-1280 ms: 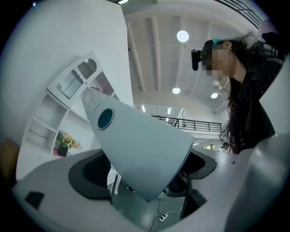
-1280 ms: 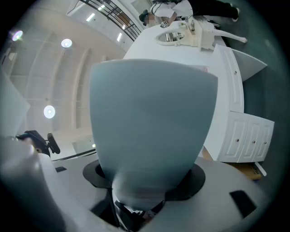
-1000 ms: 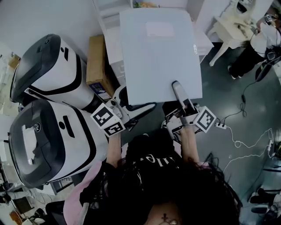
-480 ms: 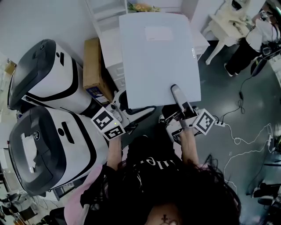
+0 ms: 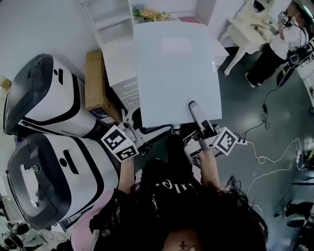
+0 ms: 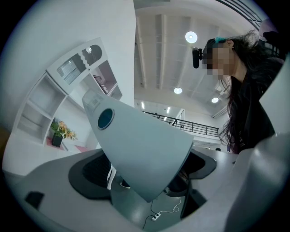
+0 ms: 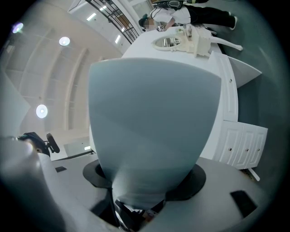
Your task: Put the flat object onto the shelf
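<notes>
A large flat pale blue-grey board [image 5: 174, 68] is held out level in front of the person. My left gripper [image 5: 139, 119] is shut on the board's near left corner, with its marker cube below it. My right gripper [image 5: 195, 109] is shut on the near right edge, one finger lying on top of the board. In the left gripper view the board's corner [image 6: 140, 145] sits between the jaws of that gripper [image 6: 145, 181]. The board [image 7: 149, 131] fills the right gripper view and is pinched at the right gripper [image 7: 140, 190]. The white shelf unit [image 5: 105, 24] stands beyond the board's far left corner.
Two big white-and-black machines [image 5: 46, 93] [image 5: 49, 176] stand at the left, with a cardboard box [image 5: 95, 83] beside white drawers [image 5: 122, 86]. Flowers [image 5: 147, 13] sit by the shelf. A white table [image 5: 245, 32] and a person [image 5: 274, 49] are at the right; cables [image 5: 265, 157] lie on the floor.
The board, still held by both grippers, has moved forward toward the shelf unit. More of the shelf and the flowers now shows at the top.
</notes>
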Tool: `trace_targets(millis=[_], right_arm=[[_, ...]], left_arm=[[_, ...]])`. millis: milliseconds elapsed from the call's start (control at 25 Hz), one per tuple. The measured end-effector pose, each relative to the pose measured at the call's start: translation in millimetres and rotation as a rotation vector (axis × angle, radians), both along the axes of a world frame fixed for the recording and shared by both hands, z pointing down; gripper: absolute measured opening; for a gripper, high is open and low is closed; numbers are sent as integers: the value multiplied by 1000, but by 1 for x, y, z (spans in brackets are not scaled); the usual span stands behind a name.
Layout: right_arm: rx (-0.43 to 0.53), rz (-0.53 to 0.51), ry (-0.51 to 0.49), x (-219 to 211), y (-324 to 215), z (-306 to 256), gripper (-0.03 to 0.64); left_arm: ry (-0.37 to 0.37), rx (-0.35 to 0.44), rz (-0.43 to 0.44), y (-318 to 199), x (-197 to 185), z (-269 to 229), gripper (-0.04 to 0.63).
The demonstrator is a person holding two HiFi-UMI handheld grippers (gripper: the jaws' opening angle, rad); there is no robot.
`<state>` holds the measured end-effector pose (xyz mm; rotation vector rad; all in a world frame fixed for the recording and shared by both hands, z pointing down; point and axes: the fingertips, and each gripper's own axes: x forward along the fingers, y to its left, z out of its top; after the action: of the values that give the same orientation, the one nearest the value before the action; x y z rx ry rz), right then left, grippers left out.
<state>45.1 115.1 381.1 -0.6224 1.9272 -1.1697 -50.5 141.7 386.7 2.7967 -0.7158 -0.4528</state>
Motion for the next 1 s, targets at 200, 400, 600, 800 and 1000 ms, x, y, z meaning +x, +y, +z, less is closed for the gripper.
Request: trace_targets(millis=[200,400,600,800,1000], right_arm=[[-9,-26,-11,10,-55,3,304],[-8,-45,-19,31,-123,-4,304],[1,-80,-22,63,-191,-21,304],[17,-112,-25,87,-241,-29,304],[17,-148,-39,114,-278,-31,304]], left_arm=[[-11,-6,-24,-53,11,1,472],[-16,5,-43,-119,32,-9,472],[-20,6,-80,-184,65,-24,472],[-33,17,-108,-231,91,-32,472],[-43,12,-148,-264,119,-35,472]])
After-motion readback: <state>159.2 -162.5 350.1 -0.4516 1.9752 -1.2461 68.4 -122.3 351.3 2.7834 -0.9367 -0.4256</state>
